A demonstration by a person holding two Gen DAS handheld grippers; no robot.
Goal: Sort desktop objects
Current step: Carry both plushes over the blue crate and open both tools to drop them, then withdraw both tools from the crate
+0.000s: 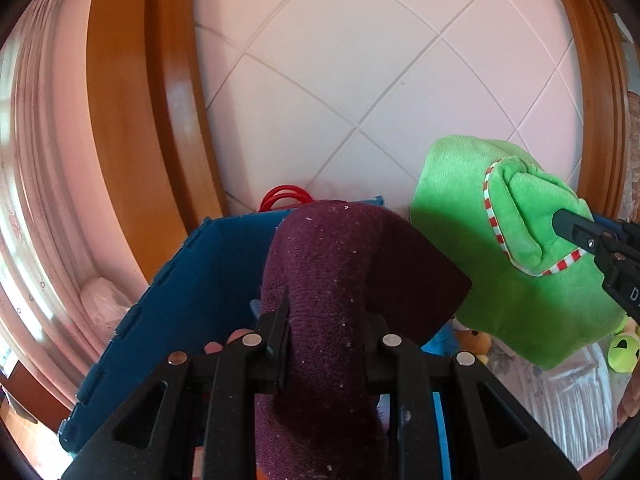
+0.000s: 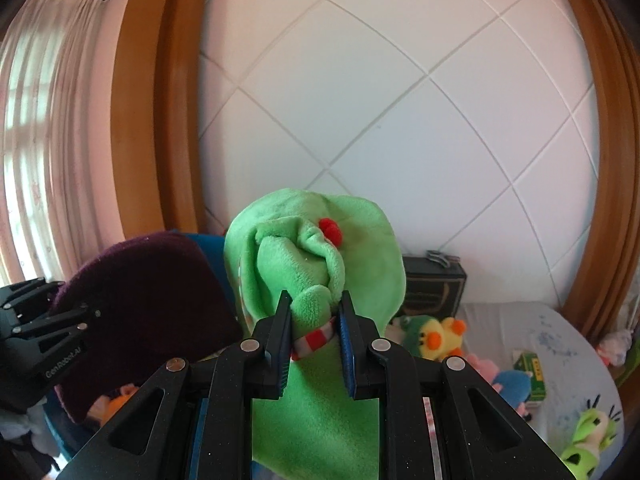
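Observation:
My left gripper [image 1: 326, 312] is shut on a dark purple knitted hat [image 1: 332, 264] and holds it up over the open blue box [image 1: 160, 304]. The hat also shows at the left of the right wrist view [image 2: 148, 296], with the left gripper [image 2: 60, 320] on it. My right gripper [image 2: 314, 312] is shut on a green plush hat [image 2: 316, 256] with red-and-white trim and a red pompom. It holds the hat up in the air beside the purple one. In the left wrist view the green hat [image 1: 500, 240] hangs at the right, with a right gripper finger [image 1: 580, 232] on it.
Plush toys lie on the patterned table [image 2: 540, 332]: a yellow duck [image 2: 436, 336], a green frog [image 2: 588, 436], pink and blue ones. A dark box [image 2: 434, 284] stands at the wall, a green carton [image 2: 532, 372] at the right. Red rings [image 1: 286, 196] show behind the blue box.

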